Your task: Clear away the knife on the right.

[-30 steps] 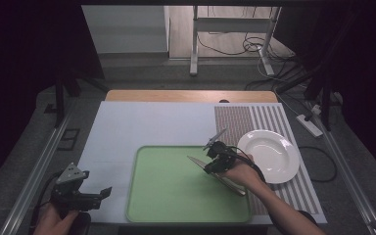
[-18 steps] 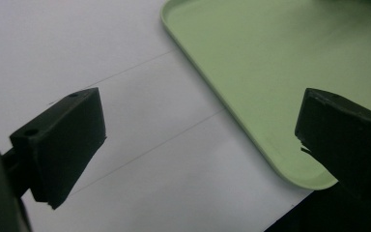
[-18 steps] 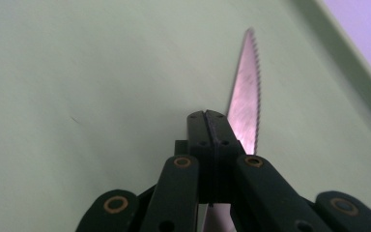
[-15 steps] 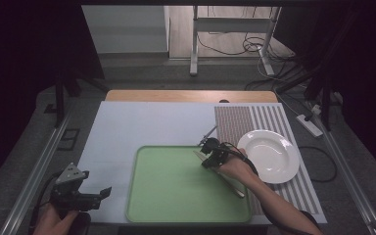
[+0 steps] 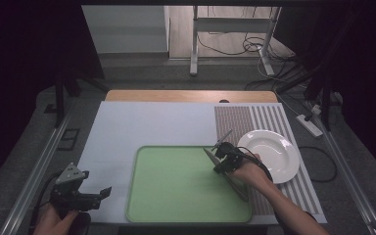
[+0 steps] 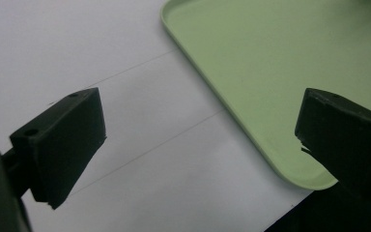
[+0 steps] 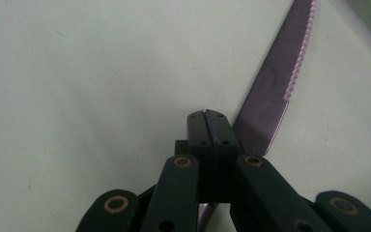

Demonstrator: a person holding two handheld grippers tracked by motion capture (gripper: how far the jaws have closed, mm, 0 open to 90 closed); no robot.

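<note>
Step in hand: a serrated table knife [image 7: 275, 87] is being carried low over the green tray [image 5: 176, 196], near its right edge.
Right gripper [image 7: 208, 126]: jaws clamped tight on the knife.
Left gripper [image 6: 198, 140]: jaws wide apart, nothing held, parked off the tray's left corner.
Next move: probably the knife gets laid flat on the tray, then let go.

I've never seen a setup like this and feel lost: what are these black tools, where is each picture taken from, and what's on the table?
A person works at a table with a hand-held clamp in each hand. One picture looks down from above; the others come from cameras on the clamps. On the table lie a green tray and a white plate. The left gripper is open, beside the tray's corner, with nothing in it. The right gripper is shut on a knife with a toothed edge, over the tray.
</note>
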